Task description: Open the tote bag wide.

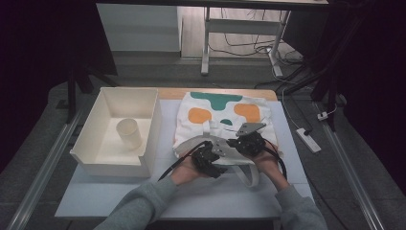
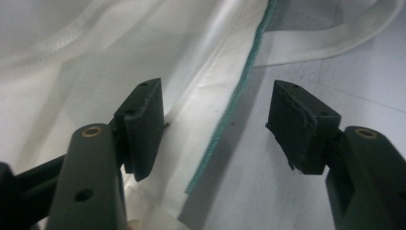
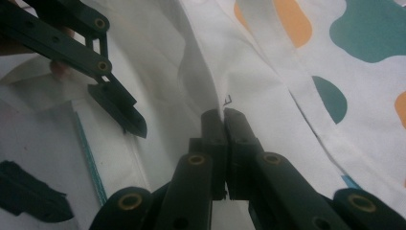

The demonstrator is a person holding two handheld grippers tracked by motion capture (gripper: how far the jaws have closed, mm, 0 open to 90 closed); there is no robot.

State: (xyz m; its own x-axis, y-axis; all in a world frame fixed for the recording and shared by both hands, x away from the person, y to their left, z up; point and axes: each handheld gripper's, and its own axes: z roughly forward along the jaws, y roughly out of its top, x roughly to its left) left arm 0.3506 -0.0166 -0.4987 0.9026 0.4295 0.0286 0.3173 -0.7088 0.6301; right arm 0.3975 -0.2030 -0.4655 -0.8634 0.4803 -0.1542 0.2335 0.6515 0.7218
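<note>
I have the white tote bag (image 1: 225, 120) with orange and teal blobs lying flat on the table (image 1: 105, 201), just right of the white bin (image 1: 95, 158). My right gripper (image 3: 223, 114) has its jaws clamped together on a raised fold of the bag's cloth. My left gripper (image 2: 215, 124) stands with jaws apart, the bag's teal-trimmed edge (image 2: 225, 120) running between them, pads clear of it.

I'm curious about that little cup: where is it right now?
In the high view, the cream cup lies inside the white box on the table's left, just left of the patterned cloth bag.
</note>
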